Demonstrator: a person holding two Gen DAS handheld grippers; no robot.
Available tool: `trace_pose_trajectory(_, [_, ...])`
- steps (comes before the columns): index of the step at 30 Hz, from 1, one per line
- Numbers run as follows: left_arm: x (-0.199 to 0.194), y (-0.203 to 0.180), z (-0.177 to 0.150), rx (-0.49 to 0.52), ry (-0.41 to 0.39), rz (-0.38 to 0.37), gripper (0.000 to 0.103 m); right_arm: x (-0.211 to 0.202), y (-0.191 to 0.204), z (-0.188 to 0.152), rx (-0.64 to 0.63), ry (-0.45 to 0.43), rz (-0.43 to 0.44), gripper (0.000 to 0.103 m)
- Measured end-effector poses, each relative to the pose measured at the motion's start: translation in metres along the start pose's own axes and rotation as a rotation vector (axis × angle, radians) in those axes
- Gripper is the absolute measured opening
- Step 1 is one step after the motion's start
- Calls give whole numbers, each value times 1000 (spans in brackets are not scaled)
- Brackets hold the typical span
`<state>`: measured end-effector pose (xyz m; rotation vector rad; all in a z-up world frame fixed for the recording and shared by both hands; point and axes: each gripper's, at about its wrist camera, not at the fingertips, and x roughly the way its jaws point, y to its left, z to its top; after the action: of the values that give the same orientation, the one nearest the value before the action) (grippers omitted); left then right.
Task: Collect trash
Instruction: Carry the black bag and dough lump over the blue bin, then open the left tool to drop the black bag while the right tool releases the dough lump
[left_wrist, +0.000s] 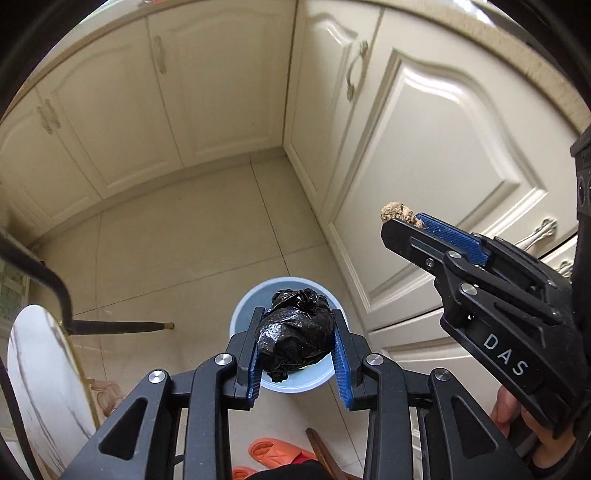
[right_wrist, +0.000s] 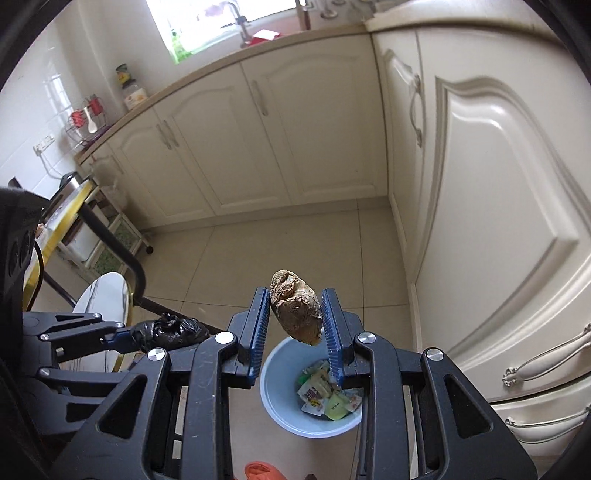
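My left gripper (left_wrist: 297, 317) is shut on a crumpled black plastic bag (left_wrist: 293, 338) and holds it right above a pale blue trash bin (left_wrist: 243, 317) on the floor. My right gripper (right_wrist: 295, 299) is shut on a brown crumbly lump (right_wrist: 295, 308) and holds it above the same bin (right_wrist: 275, 380), which has several wrappers (right_wrist: 325, 393) inside. In the left wrist view the right gripper (left_wrist: 402, 218) is up at the right with the lump (left_wrist: 397, 212) at its tips. In the right wrist view the left gripper (right_wrist: 122, 338) with the bag (right_wrist: 168, 332) is at the left.
Cream kitchen cabinets (right_wrist: 266, 133) close the corner behind and to the right (left_wrist: 443, 155). A round marble-top table (left_wrist: 40, 384) and a black chair frame (left_wrist: 55, 284) stand at the left. An orange slipper (left_wrist: 273, 452) lies on the tiled floor (left_wrist: 192, 240) near me.
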<state>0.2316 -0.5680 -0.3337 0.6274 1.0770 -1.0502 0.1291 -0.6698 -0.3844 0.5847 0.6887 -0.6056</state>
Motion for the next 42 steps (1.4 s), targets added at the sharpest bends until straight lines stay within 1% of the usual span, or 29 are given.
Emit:
trace_pose_trajectory(4, [20,-8,15,14,14,3,30,13,-12,-5,20,18,-12,27])
trace_pose_trajectory(7, [24,-6,17,23,8,4,33,20,-18,-7,26,27,-16,27])
trace_pose_trajectory(8, [25,-8,17,28,7,14,37,21,-18,-7,28,32,-11,27])
trace_pose_trajectory(9, [25,-9,18,29,5,20,44,22,-19,-7,30,32,-8,27])
trace_pose_trajectory(10, [27,-8,10,30,4,33,46,22,-20,-8,33,31,-8,27])
trace_pose_trajectory(12, [28,-9,9,28,2,47,57,24,-21,-7,43,33,0,27])
trace_pose_trajectory(13, [28,-9,8,25,-1,48,59,24,-21,-7,46,32,2,27])
trace_pose_trajectory(15, [33,-12,10,18,-2,64,68,25,-22,-8,52,32,5,27])
trace_pose_trajectory(17, [33,-13,10,13,-9,89,72,25,-23,-9,60,33,7,27])
trace_pose_trajectory(20, [23,-11,7,-5,-24,128,73,27,-21,-11,62,48,13,27])
trace_pose_trajectory(21, [13,-10,5,-15,-30,142,73,27,-20,-11,64,51,19,27])
trace_pose_trajectory(26, [-9,-11,-3,-33,-75,196,75,32,-14,-12,63,67,47,27])
trace_pose_trajectory(29, [-20,-14,-4,-37,-98,211,75,37,-11,-12,66,80,61,30])
trace_pose_trajectory(30, [-23,-16,-5,-36,-104,220,75,38,-10,-12,65,84,64,32])
trace_pose_trajectory(32, [-36,-17,-12,-32,-122,229,76,39,-8,-11,68,93,52,41])
trace_pose_trajectory(33, [-42,-19,-13,-32,-130,231,76,37,-6,-11,69,92,46,54])
trace_pose_trajectory(34, [-46,-21,-14,-32,-139,230,76,33,-5,-12,70,80,46,60])
trace_pose_trajectory(36, [-64,-21,-22,-30,-159,233,76,26,-2,-12,73,66,52,61])
trace_pose_trajectory(39, [-92,-24,-35,-20,-199,239,77,13,8,-9,57,47,65,68])
trace_pose_trajectory(40, [-108,-21,-46,-15,-217,240,77,7,12,-8,49,42,66,72])
trace_pose_trajectory(42, [-134,-23,-61,-5,-260,252,79,-2,20,-5,41,28,71,75])
